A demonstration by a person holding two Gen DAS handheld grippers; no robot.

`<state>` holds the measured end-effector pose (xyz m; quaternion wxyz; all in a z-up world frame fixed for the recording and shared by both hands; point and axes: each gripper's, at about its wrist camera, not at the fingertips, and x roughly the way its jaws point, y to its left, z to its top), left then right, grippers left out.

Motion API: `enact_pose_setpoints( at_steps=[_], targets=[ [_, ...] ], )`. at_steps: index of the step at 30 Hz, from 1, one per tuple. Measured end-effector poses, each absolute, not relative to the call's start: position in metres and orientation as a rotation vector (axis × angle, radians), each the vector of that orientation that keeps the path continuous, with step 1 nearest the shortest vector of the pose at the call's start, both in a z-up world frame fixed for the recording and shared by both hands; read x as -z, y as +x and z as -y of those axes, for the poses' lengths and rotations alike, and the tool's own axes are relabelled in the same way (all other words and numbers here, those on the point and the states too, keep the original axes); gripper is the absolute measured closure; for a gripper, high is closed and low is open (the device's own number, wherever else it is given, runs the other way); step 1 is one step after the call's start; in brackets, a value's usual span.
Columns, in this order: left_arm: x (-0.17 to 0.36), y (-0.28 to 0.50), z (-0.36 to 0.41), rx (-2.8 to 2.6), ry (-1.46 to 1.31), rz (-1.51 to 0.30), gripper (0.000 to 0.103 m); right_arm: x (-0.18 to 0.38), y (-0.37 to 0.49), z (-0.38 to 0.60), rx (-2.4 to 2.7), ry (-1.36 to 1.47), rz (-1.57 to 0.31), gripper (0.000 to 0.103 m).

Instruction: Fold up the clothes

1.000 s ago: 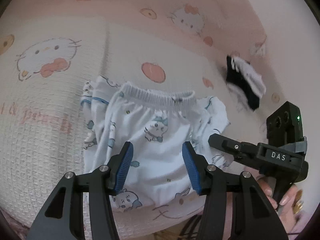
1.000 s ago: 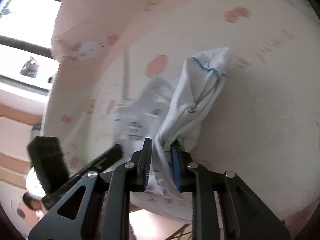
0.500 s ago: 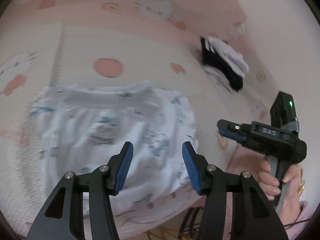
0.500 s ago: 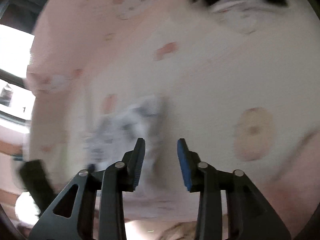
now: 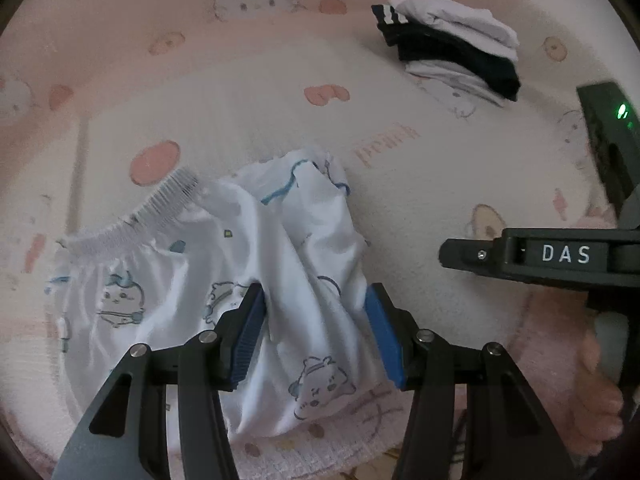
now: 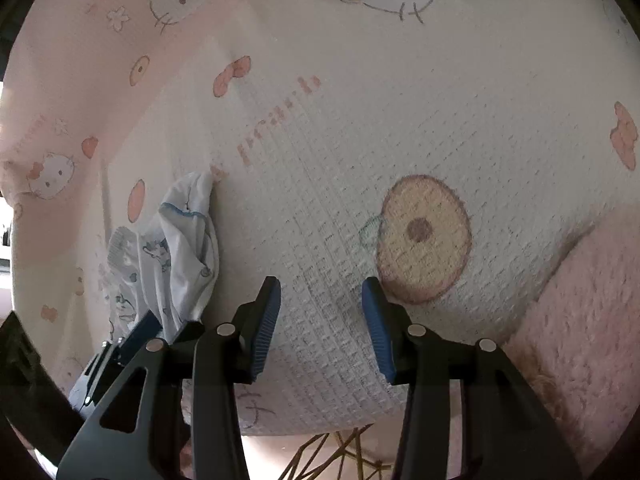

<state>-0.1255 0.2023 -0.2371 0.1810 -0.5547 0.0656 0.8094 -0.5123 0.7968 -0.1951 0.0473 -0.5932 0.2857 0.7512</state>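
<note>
From the left wrist, the left claw is spread wide over the white printed shorts, which lie half-folded on the pink blanket — a stack of folded clothes sits well beyond. From the right wrist, the right claw gapes empty above bare blanket, the shorts off to its left.

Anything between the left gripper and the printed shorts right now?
Nothing visible. The left gripper is open directly over the white cartoon-print shorts, with only the garment's fabric between its blue pads. The right gripper is open off to the side over bare pink cartoon-print blanket.
</note>
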Motion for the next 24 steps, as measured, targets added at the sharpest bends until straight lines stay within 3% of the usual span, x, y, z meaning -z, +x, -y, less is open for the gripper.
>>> enact_pose_setpoints(
  at_steps=[7, 9, 10, 17, 20, 24],
  targets=[
    [0.249, -0.119, -0.225, -2.367, -1.543, -0.399, 0.050, 0.197, -0.512, -0.791, -2.279, -1.818, -0.842, 0.059],
    [0.246, -0.117, -0.222, -2.402, -1.517, -0.424, 0.073, 0.197, -0.511, -0.788, -2.282, -1.818, -0.832, 0.059],
    [0.241, -0.119, -0.209, -2.413, -1.519, -0.342, 0.090, 0.197, -0.511, -0.786, -2.286, -1.819, -0.824, 0.057],
    [0.196, -0.122, -0.071, -2.421, -1.496, 0.481, 0.091, 0.193, -0.521, -0.749, -2.392, -1.893, -0.789, 0.057],
    [0.195, -0.116, -0.021, -2.403, -1.504, 0.688, 0.091, 0.188, -0.536, -0.712, -2.475, -1.954, -0.688, 0.057],
    [0.214, -0.101, 0.027, -2.402, -1.572, 0.804, 0.091, 0.171, -0.552, -0.647, -2.667, -1.978, -0.512, 0.055]
  ],
)
